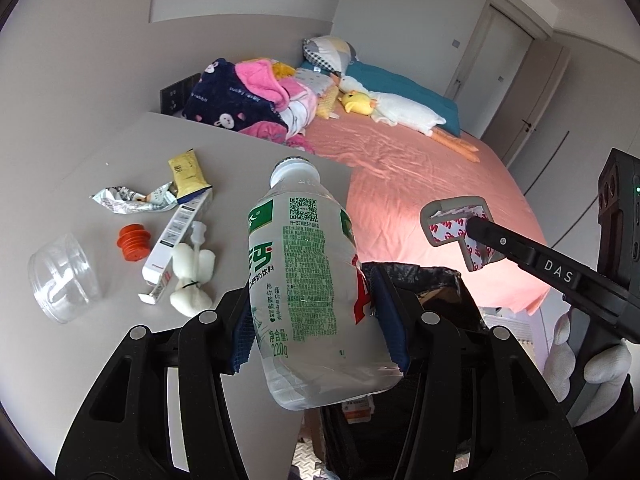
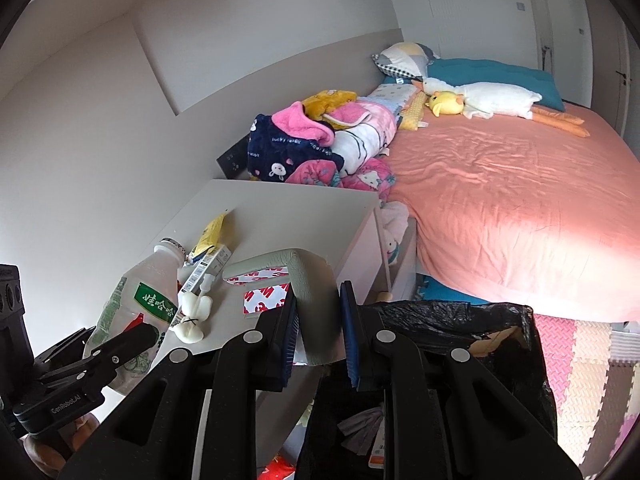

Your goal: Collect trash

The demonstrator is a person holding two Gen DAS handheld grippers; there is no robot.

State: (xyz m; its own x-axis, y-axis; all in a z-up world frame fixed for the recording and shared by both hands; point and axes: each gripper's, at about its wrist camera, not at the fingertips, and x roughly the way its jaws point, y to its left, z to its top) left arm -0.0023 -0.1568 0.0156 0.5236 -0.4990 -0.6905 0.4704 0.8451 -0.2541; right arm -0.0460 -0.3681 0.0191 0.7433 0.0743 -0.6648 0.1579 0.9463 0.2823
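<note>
- Left gripper [image 1: 316,320]: jaws pinching a clear plastic drink bottle [image 1: 308,280] across its body, blue pads on both sides of the green-label area. White cap on, cap end tilted up and away. Bottle looks empty; base end is dented.
- Right gripper [image 2: 318,330]: jaws pinching a grey L-shaped corner guard [image 2: 304,280] by one leg. Red-and-white adhesive backing shows on its inner faces.
- Both held items are up off the surface [image 1: 140,152], at its near edge, with the trash bag below and just in front.
- Black trash bag [image 2: 460,328]: mouth open, lining a bin next to the surface, between it and the bed [image 2: 500,184]. Inside: crumpled grey paper or wrapper [image 2: 360,426] and an orange-and-white packet; the rest is too dark to tell.
- Clear plastic jar [image 1: 64,276]: lies on its side at the left of the surface, well apart from the bag. Looks empty.
- Still on the surface, in one cluster: yellow sachet [image 1: 186,174], crumpled foil wrapper [image 1: 128,200], long white carton [image 1: 176,236], orange ribbed stopper [image 1: 134,242], white tied bundle [image 1: 192,276] touching the carton.
- A white-gloved hand [image 1: 588,364] holds the right gripper's handle, seen from the left wrist camera.
- Bed carries folded blankets, pillows, a goose plush and a yellow chick plush.
</note>
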